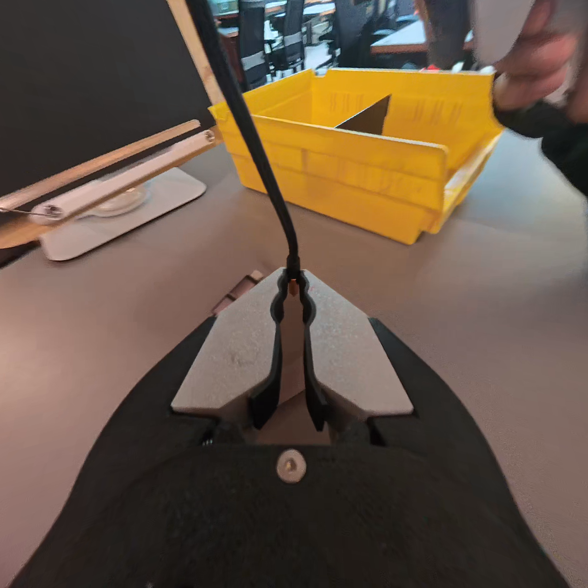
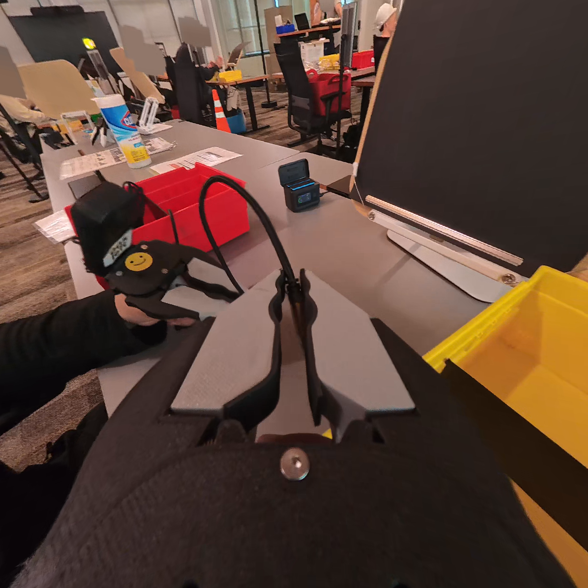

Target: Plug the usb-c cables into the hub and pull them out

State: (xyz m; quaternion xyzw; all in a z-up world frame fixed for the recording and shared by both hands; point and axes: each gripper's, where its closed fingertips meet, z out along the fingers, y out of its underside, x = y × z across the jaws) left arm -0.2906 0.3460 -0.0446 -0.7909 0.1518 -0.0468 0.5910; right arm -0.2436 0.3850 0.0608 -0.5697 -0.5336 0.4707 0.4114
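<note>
Left wrist view: the left claw (image 1: 293, 284) is clamped at its fingertips on the plug end of a black usb-c cable (image 1: 251, 127). The plug's small metal tip points back toward the camera, in the gap between the fingers. The cable's long axis runs away from the claw, rising up and slightly left until it leaves the top of the picture. Behind it on the grey desk (image 1: 477, 286) stands a yellow bin (image 1: 350, 168). A dark panel on a pale stand (image 1: 127, 203) is at the left.

Right wrist view: the right claw (image 2: 292, 288) is closed tight on the other end of the cable (image 2: 254, 216), its plug also pointing toward the camera. From here the cable arches up and left, then drops toward the left claw (image 2: 222, 292), held low over the desk (image 2: 334, 248) at left. A red bin (image 2: 203, 206) sits behind it; the yellow bin (image 2: 509, 334) is at right.
</note>
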